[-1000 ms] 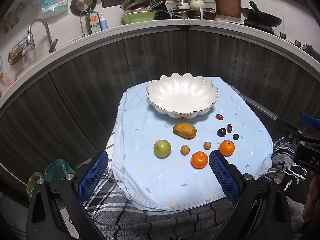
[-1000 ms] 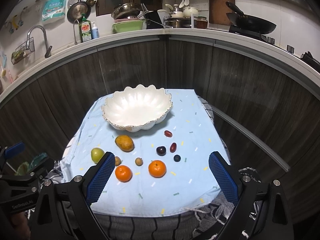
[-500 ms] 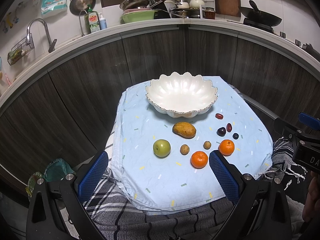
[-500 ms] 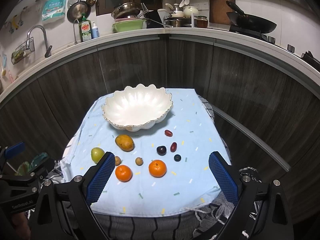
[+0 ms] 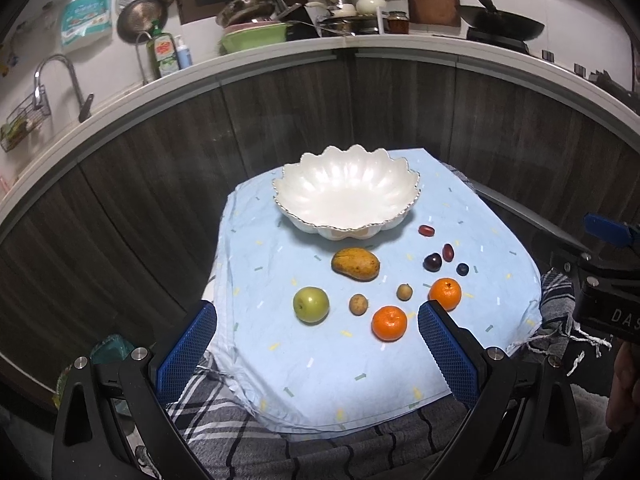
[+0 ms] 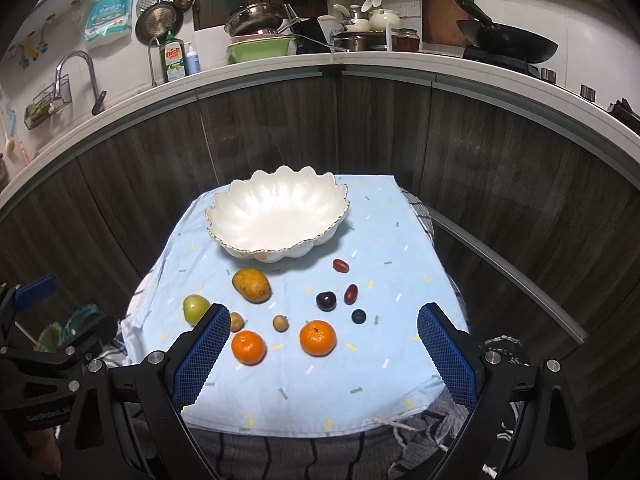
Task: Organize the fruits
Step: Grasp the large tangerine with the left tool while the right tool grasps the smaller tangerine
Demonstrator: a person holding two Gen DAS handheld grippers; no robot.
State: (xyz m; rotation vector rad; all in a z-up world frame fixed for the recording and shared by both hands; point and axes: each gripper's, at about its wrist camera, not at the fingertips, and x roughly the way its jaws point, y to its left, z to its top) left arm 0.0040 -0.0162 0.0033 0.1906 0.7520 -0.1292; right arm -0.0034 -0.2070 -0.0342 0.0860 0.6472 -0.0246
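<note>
A white scalloped bowl (image 5: 346, 194) (image 6: 276, 216) stands empty at the back of a light blue cloth (image 5: 320, 360). In front of it lie a mango (image 5: 356, 265) (image 6: 251, 285), a green apple (image 5: 311, 305) (image 6: 195, 308), two oranges (image 5: 389, 323) (image 5: 445, 293) (image 6: 248, 347) (image 6: 317, 337), two small brown fruits (image 5: 358, 304) (image 5: 404, 292), a dark plum (image 5: 432, 261) (image 6: 325, 300), red dates (image 5: 426, 231) (image 6: 341, 265) and a blueberry (image 5: 462, 269) (image 6: 359, 316). My left gripper (image 5: 316, 346) is open, held short of the fruit. My right gripper (image 6: 320, 354) is open too, nothing between its fingers.
The cloth covers a small table over a grey striped blanket (image 5: 224, 432). Dark wood cabinet fronts (image 6: 280, 132) curve closely behind it under a counter with dishes, a sink tap (image 6: 76, 68) and a wok (image 6: 508, 46). A green bag (image 5: 112, 348) lies on the floor at left.
Both views have shifted only slightly. The fruit and bowl lie where they were, and both grippers stay open.
</note>
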